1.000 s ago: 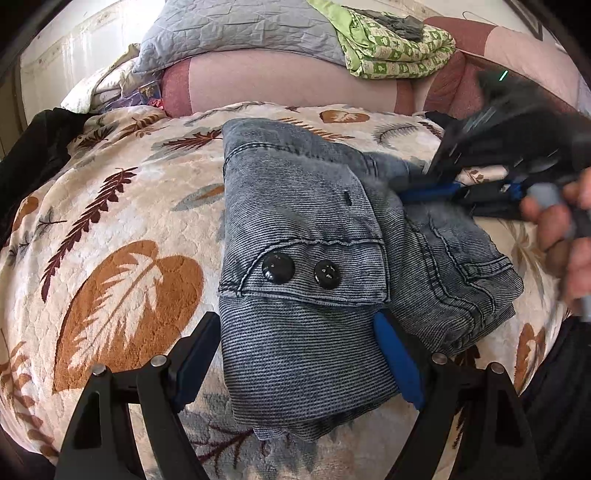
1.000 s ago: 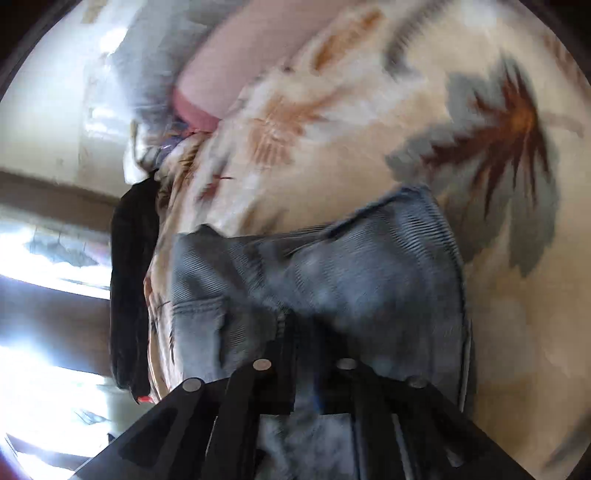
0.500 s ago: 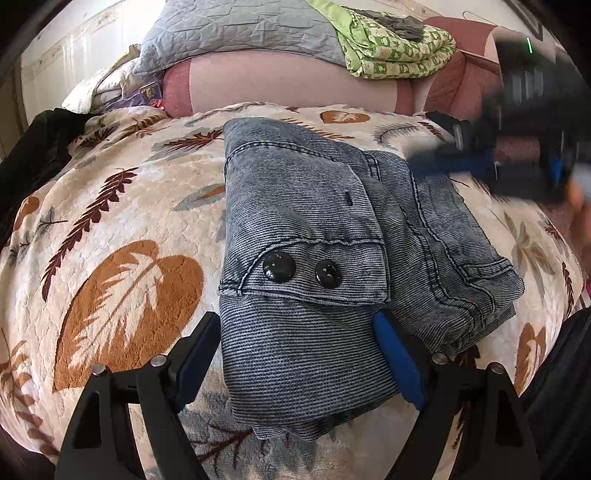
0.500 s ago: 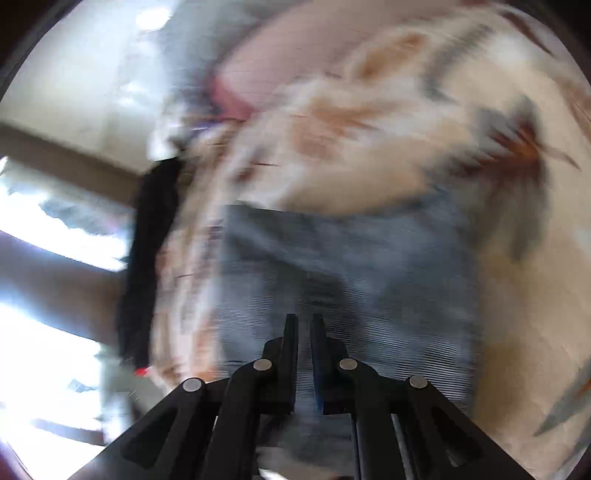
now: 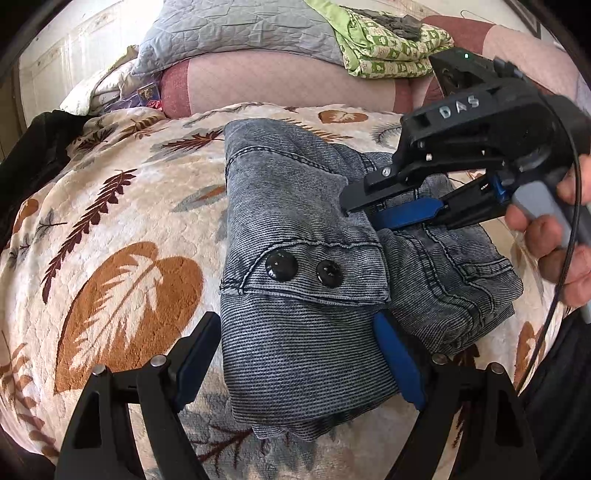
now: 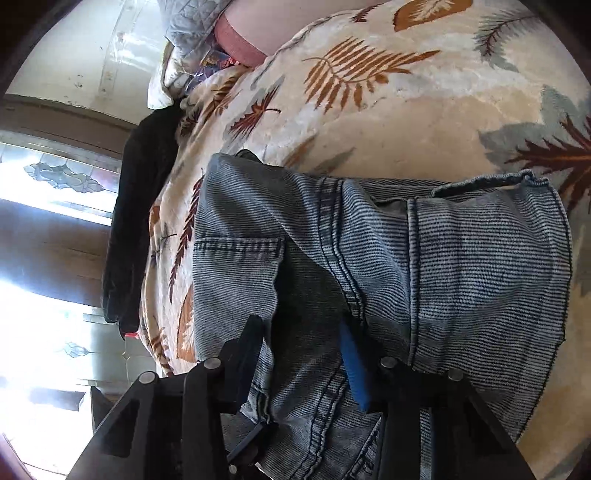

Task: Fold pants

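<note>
The folded blue-grey denim pants (image 5: 295,266) lie on a leaf-print blanket (image 5: 122,258), a flap with two black buttons (image 5: 303,269) on top. My left gripper (image 5: 295,354) is open, its fingers on either side of the near end of the bundle. My right gripper (image 5: 365,214) comes in from the right, open, its tips at the edge of the top fold, one finger above it and the blue-padded one lower. In the right wrist view the pants (image 6: 443,266) fill the middle and the right gripper (image 6: 303,354) straddles a dark fold.
Pillows (image 5: 236,33) and a green patterned cloth (image 5: 391,44) are piled at the head of the bed. A black garment (image 5: 29,155) hangs at the left edge. A bright window (image 6: 44,332) shows left in the right wrist view.
My right gripper lifted off the pants, swung away, then came back down with its jaws opened over the top fold's edge. The left gripper has not moved.
</note>
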The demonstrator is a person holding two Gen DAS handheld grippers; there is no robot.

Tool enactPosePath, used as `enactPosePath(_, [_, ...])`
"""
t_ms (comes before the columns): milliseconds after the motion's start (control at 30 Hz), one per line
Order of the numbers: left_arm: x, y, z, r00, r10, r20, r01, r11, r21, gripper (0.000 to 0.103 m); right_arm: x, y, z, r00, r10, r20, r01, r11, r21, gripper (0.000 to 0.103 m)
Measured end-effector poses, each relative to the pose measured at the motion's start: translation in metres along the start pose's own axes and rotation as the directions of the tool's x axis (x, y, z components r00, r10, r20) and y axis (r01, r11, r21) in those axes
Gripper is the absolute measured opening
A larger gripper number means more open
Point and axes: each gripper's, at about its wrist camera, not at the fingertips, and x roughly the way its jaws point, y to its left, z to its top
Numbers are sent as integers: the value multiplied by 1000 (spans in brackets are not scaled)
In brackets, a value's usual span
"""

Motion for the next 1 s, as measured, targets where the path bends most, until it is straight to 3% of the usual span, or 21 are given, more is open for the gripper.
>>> enactPosePath(133, [0,1,0,1000,-5,1,5,1000,-8,86,-21,27,18,993,77,93,-72,995,-65,47])
enactPosePath(200, [0,0,1,1000,-2,1,2,1000,-6,86,-30,24,24,988,30,149,-21,998,-60,55])
enactPosePath(267, [0,0,1,1000,-4,0,4,1000,-7,86,-15,-8,32,989,-73,130,73,997,4,63])
enactPosePath(333, [1,0,0,1000,-5,-2,5,1000,-9,86,-1,-50,29,996,-46,79,36,992,121,43])
enactPosePath(367, [1,-1,0,1000,-3,2,3,1000,-8,86,-7,-61,26,994,-17,111,-1,987,158,33])
enactPosePath(467, [-11,6,2,998,-49,27,50,998,-41,85,-15,-53,21,995,-32,96,22,994,104,34])
enactPosePath(533, [-30,19,5,989,-92,115,105,989,-107,85,-15,-49,21,996,-44,80,37,995,96,34])
enactPosePath(600, [-51,38,8,972,-63,226,105,978,-178,85,-20,-42,23,995,-52,81,45,995,90,35])
enactPosePath(633, [-54,45,8,970,-32,241,83,976,-202,85,-23,-34,24,994,-67,88,60,995,76,35])
enactPosePath(700, [-41,59,9,984,26,175,17,971,-240,85,-37,-10,26,992,-58,111,54,998,33,36])
enactPosePath(767, [-14,66,5,999,4,43,7,964,-267,85,-46,20,31,992,-14,125,19,999,-38,37])
enactPosePath(800, [-3,66,2,1000,-24,-2,22,960,-279,85,-46,39,36,993,6,118,4,997,-79,44])
enactPosePath(900, [-4,57,6,1000,10,18,-5,974,-228,85,-33,86,49,996,28,86,-13,984,-178,59])
enactPosePath(1000, [-5,52,6,999,35,27,-29,979,-202,85,-1,100,61,1000,5,20,-1,981,-195,59])
